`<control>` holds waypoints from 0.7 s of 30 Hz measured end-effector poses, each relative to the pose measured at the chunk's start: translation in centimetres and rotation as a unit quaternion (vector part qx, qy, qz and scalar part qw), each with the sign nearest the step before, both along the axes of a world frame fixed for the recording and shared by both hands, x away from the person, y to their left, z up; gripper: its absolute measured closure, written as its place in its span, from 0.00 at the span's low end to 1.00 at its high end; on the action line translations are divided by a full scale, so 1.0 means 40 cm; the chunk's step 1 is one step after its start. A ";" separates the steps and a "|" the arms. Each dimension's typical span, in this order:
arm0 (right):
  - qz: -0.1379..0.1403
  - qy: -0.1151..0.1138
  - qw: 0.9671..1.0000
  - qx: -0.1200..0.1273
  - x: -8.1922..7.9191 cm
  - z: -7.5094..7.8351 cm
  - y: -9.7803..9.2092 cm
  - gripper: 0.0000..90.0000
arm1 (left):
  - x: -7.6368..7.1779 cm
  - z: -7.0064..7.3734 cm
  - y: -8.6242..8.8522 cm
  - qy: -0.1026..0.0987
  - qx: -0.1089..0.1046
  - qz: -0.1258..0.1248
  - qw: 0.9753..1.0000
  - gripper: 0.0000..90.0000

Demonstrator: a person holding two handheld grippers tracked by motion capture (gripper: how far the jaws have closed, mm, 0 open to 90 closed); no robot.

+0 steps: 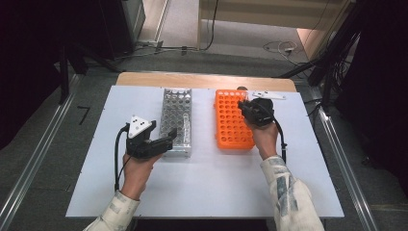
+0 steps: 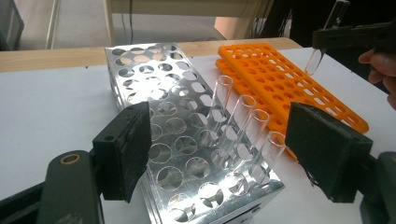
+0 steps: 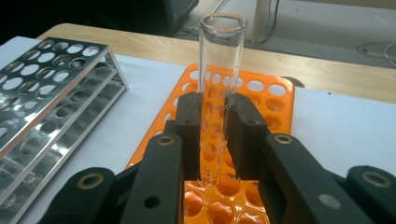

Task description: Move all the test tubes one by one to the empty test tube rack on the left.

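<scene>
A shiny metal rack (image 1: 175, 113) stands left of centre, with several clear glass tubes (image 2: 243, 123) upright in its near right rows. My left gripper (image 2: 215, 149) is open wide at the rack's near end (image 1: 169, 137), one jaw on each side of those tubes and touching none. An orange rack (image 1: 232, 120) lies to the right. My right gripper (image 3: 217, 105) hovers over its far part (image 1: 243, 107), shut on one upright glass tube (image 3: 220, 70). The tube's round bottom hangs just above the orange holes (image 2: 316, 58).
Both racks rest on a white table sheet (image 1: 207, 187) with bare room along the near side and at the left. A wooden edge (image 1: 202, 79) borders the far side. Cables lie on the floor beyond (image 1: 281, 47).
</scene>
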State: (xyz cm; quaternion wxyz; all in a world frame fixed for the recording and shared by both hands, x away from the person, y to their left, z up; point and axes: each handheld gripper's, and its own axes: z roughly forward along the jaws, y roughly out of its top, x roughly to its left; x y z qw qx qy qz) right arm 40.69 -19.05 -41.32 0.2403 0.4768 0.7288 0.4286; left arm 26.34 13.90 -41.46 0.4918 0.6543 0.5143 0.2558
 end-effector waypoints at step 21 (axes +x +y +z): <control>0.095 -0.015 0.995 0.002 -0.152 0.010 0.020 0.82 | -0.014 0.029 -0.058 -0.019 -0.006 -0.034 0.999 0.27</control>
